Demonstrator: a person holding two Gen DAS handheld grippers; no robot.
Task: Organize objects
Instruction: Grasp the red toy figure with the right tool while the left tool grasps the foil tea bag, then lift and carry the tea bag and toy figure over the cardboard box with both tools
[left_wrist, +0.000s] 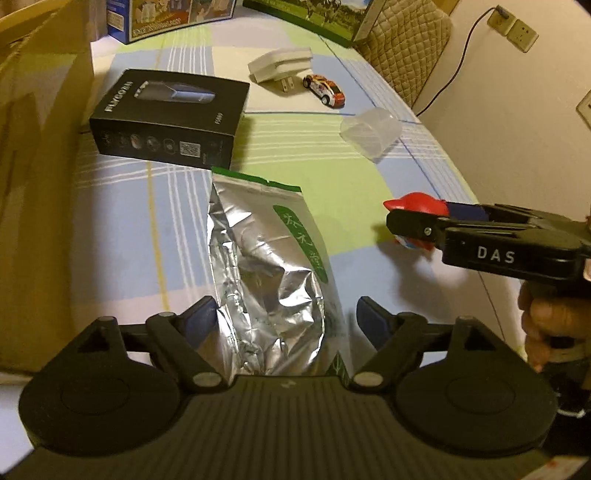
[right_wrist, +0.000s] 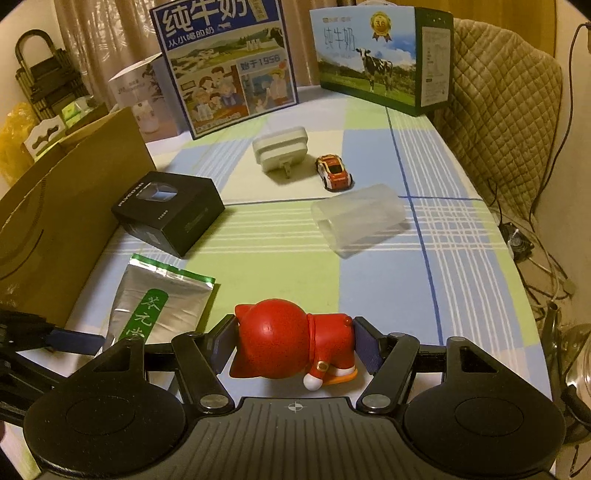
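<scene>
My left claw (left_wrist: 284, 317) stands spread, its pads clear of the silver foil pouch (left_wrist: 266, 273) that lies flat on the checked surface (left_wrist: 122, 221) between them; nothing is gripped there. My right claw (right_wrist: 295, 345) is clamped on the red figurine (right_wrist: 284, 343), one pad against its head and the other against its rear, holding it on its side above the cloth just right of the pouch.

Beyond the pouch's torn green top edge sits a black product box (left_wrist: 166, 118), nearly touching it. A tall brown cardboard box (left_wrist: 37, 147) rises along the left, close beside both the pouch and the black box; I cannot see what is inside it. Farther out, a white plug adapter (right_wrist: 280, 151) lies with its prongs toward me, and a small orange and white toy car (right_wrist: 334, 171) stands just right of it. A clear plastic cup (right_wrist: 358, 218) lies tipped on its side nearer to me, with nothing visible in it, well apart from the figurine. Two milk cartons stand at the far edge: a blue one (right_wrist: 229, 62) and a green one with a cow (right_wrist: 384, 55). A quilted chair back (right_wrist: 506, 103) rises beside the right edge.
</scene>
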